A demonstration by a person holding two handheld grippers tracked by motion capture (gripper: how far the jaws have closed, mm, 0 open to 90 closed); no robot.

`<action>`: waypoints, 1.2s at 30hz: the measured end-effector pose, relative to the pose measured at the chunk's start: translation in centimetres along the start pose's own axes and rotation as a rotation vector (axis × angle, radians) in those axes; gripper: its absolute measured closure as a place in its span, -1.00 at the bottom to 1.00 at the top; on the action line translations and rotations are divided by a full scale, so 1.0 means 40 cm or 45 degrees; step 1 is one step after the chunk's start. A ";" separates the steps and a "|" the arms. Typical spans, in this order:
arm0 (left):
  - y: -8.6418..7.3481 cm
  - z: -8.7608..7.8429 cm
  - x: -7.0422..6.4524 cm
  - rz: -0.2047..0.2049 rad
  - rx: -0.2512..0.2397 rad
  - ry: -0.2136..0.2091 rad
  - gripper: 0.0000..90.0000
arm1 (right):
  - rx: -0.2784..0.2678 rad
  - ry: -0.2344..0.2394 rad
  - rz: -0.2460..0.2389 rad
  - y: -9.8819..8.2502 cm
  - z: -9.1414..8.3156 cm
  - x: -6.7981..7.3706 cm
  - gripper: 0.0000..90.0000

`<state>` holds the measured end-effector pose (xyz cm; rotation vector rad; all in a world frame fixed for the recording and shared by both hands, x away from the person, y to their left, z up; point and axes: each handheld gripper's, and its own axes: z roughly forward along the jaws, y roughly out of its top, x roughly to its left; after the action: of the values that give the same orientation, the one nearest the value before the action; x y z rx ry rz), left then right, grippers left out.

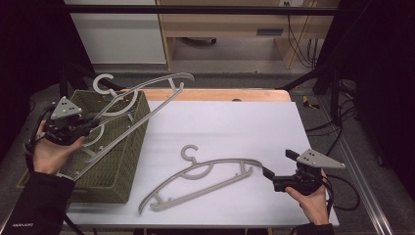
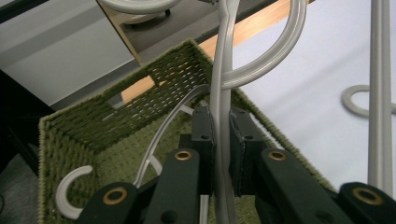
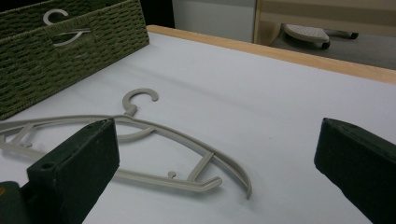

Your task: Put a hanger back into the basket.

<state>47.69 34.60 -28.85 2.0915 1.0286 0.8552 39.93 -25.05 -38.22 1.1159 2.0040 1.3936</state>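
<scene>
While stiff, light and slick plastic invites twisting, pinching grey hanger (image 2: pixel 222 112) by its thin bar over green woven basket (image 1: pixel 128 161) with left hand-held gripper (image 1: pixel 93 125), leaving right hand-held gripper (image 1: pixel 276 172) spread beside second hanger (image 1: pixel 205 176) on white surface (image 1: pixel 235 122).

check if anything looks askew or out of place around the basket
The grey plastic hanger clamped in the left tool is tilted, one arm jutting over the green woven basket's rim instead of lying inside. Another grey plastic hanger lies loose on the white table.
</scene>
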 end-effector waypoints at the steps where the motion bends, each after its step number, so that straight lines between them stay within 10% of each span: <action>1: -0.005 0.000 0.006 -0.009 -0.002 0.003 0.82 | 0.000 0.001 0.001 0.000 0.000 0.000 -0.99; 36: -0.183 0.005 0.175 -0.097 0.115 0.167 0.82 | 0.015 0.006 -0.003 -0.004 0.009 0.001 -0.99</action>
<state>48.17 43.93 -32.75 2.0779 1.2294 0.9335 40.12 -24.86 -38.50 1.1157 2.0191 1.3863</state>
